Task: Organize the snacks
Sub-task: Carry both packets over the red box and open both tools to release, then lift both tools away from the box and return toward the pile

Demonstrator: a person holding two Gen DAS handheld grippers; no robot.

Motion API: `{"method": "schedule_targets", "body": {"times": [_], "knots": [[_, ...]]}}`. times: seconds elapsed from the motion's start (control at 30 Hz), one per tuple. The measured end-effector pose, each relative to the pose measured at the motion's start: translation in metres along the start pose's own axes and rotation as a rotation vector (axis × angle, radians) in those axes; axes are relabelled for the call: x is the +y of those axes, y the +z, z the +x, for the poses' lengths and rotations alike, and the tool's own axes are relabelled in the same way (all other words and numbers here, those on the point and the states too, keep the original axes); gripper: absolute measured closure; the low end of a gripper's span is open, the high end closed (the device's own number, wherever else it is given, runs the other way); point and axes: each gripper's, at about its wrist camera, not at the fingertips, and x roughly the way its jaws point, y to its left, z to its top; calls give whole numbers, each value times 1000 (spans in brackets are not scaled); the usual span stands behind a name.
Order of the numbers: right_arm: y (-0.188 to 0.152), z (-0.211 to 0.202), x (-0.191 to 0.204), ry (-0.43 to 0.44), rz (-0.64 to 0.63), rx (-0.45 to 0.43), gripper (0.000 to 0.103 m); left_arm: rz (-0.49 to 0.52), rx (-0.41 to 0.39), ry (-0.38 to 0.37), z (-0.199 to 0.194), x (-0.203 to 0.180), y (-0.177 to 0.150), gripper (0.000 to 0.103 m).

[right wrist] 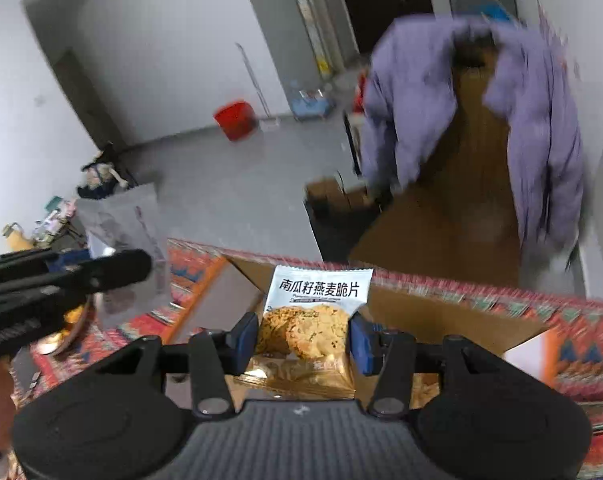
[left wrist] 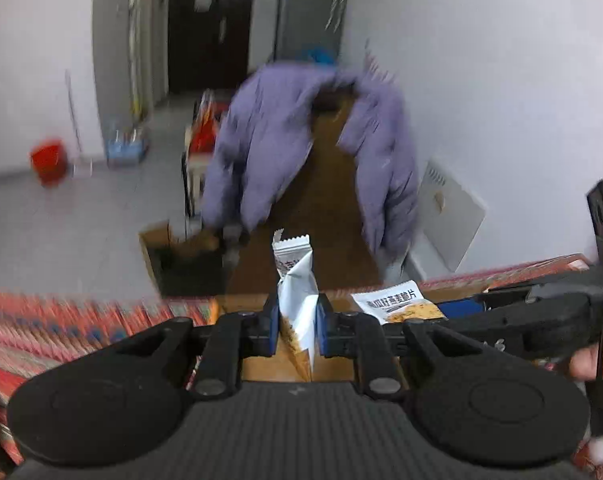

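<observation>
Left gripper (left wrist: 297,320) clamped on edge-on snack packet (left wrist: 295,280), frame centre; right gripper (right wrist: 303,338) clamped across oat-crisp packet (right wrist: 313,320), probably over cardboard box (right wrist: 441,312).

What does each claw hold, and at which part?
Left claw: folded snack packet, lower part. Right claw: flat snack packet, side edges.

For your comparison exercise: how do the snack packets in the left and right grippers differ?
The left gripper pinches its snack packet edge-on, folded narrow; the right gripper holds its oat crisp packet flat, face to camera, printed name readable. The left jaws stand closer together than the right. Both packets are white above, with golden crisps pictured below.
</observation>
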Motion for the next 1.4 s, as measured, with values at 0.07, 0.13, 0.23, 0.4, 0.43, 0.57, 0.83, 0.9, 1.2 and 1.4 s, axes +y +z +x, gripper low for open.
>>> {"method": "schedule_targets", "body": {"times": [0.07, 0.13, 0.23, 0.4, 0.43, 0.57, 0.83, 0.9, 1.2, 1.4], "knots": [[-10, 29, -5, -19, 17, 23, 56, -6, 53, -1, 32, 5, -9, 85], [-19, 54, -10, -22, 37, 48, 56, -6, 86, 28, 56, 9, -18, 85], [-25, 74, -10, -44, 39, 64, 53, 9, 96, 45, 71, 13, -28, 80], [-33, 75, -11, -90, 65, 34, 40, 6, 96, 73, 72, 19, -32, 57], [-34, 70, -12, -82, 72, 28, 36, 6, 98, 73, 68, 20, -30, 57], [-29, 40, -15, -102, 64, -7, 34, 25, 77, 85, 40, 21, -23, 48], [-33, -67, -2, -164, 1, -45, 24, 52, 1, 91, -65, 11, -5, 29], [-40, -98, 5, -171, -9, -61, 22, 63, -37, 148, -97, 4, -9, 27], [-96, -224, 50, -251, -61, -130, 1, 122, -90, 163, -223, -24, -58, 6], [-171, -297, 73, -241, -45, -238, 0, 149, -170, 103, -301, -45, -120, 0]]}}
